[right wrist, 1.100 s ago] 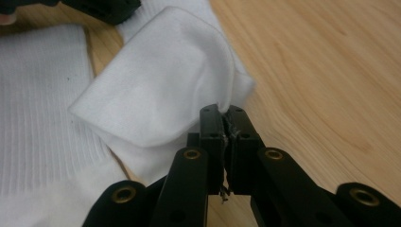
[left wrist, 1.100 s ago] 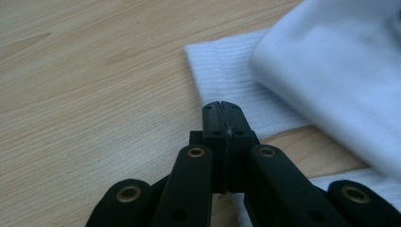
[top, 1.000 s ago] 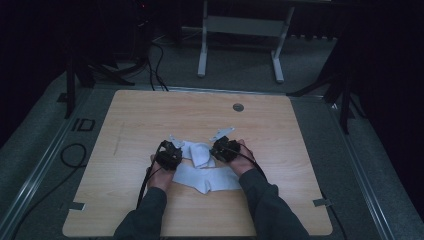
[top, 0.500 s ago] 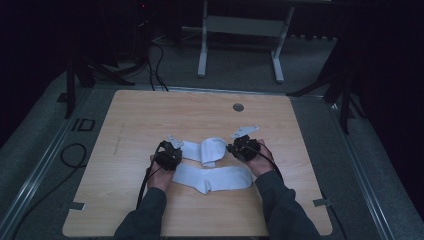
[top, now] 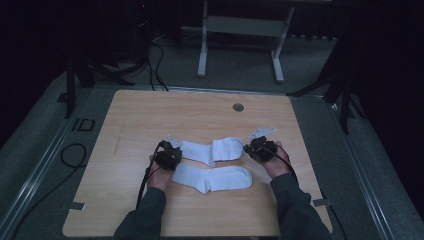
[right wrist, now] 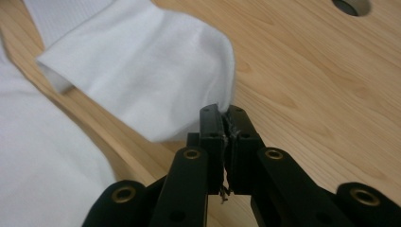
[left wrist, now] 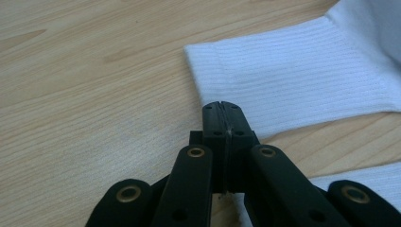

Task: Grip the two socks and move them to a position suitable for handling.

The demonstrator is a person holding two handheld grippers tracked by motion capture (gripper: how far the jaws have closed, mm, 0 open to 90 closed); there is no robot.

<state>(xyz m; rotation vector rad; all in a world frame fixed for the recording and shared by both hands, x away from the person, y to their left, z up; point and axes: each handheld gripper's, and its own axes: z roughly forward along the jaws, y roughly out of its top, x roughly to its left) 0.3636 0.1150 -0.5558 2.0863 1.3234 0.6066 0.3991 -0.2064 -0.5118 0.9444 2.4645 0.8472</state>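
High view, mid-frame: my left tool [top: 170,155] and right tool [top: 261,148] each pinch an end of the upper sock [top: 210,150] on the tabletop [top: 150,115]; it looks soft and limp, so I'd grip the edges.

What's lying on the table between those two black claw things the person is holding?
In the high view, the far white sock stretches from the left gripper to the right gripper, each pinching one end.

The wooden table [top: 150,115] has a light grain and a small round hole [top: 238,107] near its far edge. Two white socks lie flat on it: the far sock [top: 210,150] is bent, the near sock [top: 212,178] lies just beside it.
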